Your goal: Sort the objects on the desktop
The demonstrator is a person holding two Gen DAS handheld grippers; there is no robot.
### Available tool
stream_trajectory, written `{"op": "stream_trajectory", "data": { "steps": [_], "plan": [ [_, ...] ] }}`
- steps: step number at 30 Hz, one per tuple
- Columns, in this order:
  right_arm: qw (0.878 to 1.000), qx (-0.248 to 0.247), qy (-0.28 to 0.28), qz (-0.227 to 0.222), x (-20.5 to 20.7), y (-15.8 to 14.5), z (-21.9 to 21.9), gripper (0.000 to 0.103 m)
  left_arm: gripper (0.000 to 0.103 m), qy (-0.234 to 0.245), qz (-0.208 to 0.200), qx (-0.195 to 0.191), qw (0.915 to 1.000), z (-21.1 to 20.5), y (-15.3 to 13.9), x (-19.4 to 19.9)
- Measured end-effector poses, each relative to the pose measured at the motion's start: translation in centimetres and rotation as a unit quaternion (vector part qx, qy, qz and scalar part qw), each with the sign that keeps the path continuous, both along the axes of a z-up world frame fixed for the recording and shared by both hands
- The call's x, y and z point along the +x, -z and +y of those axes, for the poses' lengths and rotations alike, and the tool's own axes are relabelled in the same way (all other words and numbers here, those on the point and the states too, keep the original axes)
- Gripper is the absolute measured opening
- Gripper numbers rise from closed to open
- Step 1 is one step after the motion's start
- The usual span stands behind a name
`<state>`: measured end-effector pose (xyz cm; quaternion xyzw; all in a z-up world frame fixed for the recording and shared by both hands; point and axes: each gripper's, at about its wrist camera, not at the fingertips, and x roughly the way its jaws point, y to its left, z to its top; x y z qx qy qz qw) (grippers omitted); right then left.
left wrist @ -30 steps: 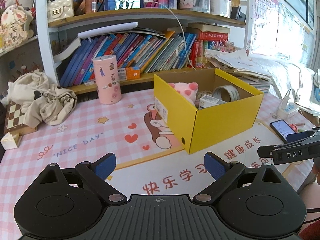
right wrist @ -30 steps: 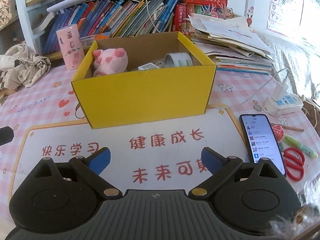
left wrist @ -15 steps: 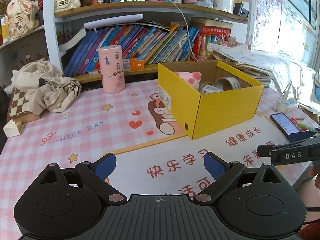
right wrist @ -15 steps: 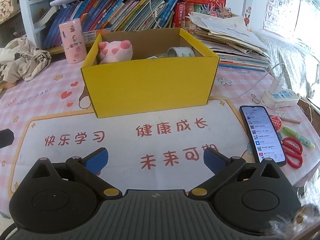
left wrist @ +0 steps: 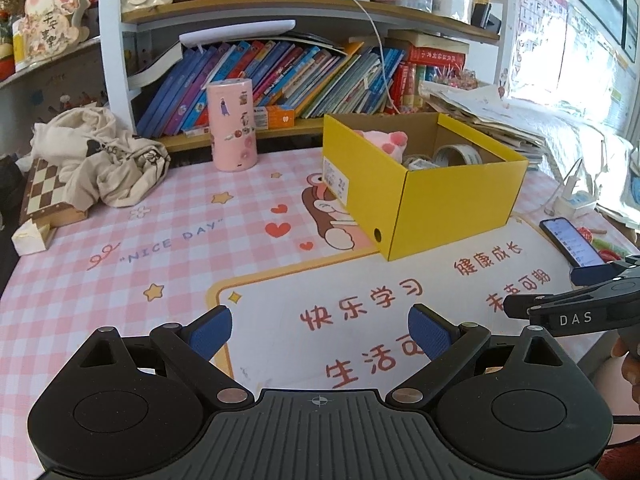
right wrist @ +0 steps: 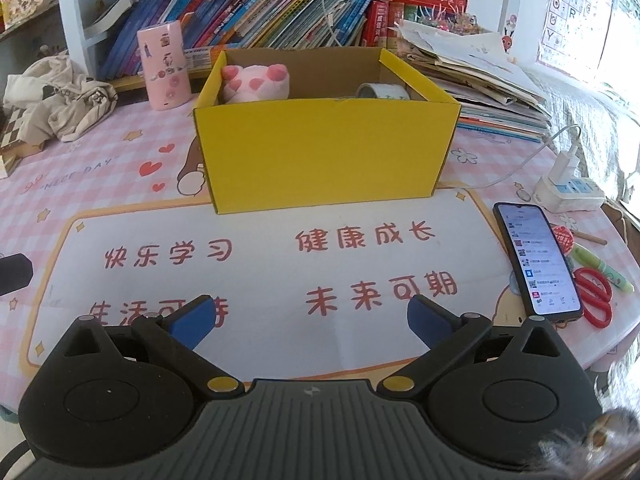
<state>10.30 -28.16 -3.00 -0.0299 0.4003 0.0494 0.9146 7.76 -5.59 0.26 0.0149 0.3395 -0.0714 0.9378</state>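
Observation:
A yellow cardboard box [left wrist: 452, 204] [right wrist: 320, 152] stands on the desk mat, holding a pink plush toy [left wrist: 384, 142] [right wrist: 256, 82], a roll of tape [left wrist: 458, 155] [right wrist: 382, 91] and small packets. My left gripper [left wrist: 319, 332] hovers open and empty over the mat, well in front of the box. My right gripper [right wrist: 308, 318] is also open and empty, near the desk's front edge; its side shows at the right of the left wrist view [left wrist: 576, 304].
A pink cylinder [left wrist: 233, 124] and crumpled cloth [left wrist: 100, 160] on a chessboard [left wrist: 44, 196] lie at the back left. A phone [right wrist: 536, 262], red scissors [right wrist: 598, 298], green pen [right wrist: 602, 268] and power strip [right wrist: 570, 192] sit at the right. Bookshelf [left wrist: 280, 76] and paper stacks [right wrist: 472, 64] stand behind.
Both grippers have drawn back from the yellow box toward the desk's front edge, staying open and empty. The box and its contents have not moved.

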Motion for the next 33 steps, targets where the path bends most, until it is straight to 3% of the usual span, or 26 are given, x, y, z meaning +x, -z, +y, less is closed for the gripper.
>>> {"op": "stream_trajectory", "data": {
  "steps": [33],
  "plan": [
    [1.0, -0.014, -0.009, 0.006, -1.8, 0.7, 1.2, 0.103, 0.101, -0.025, -0.002, -0.023, 0.9994, 1.2, 0.3, -1.7]
  ]
}}
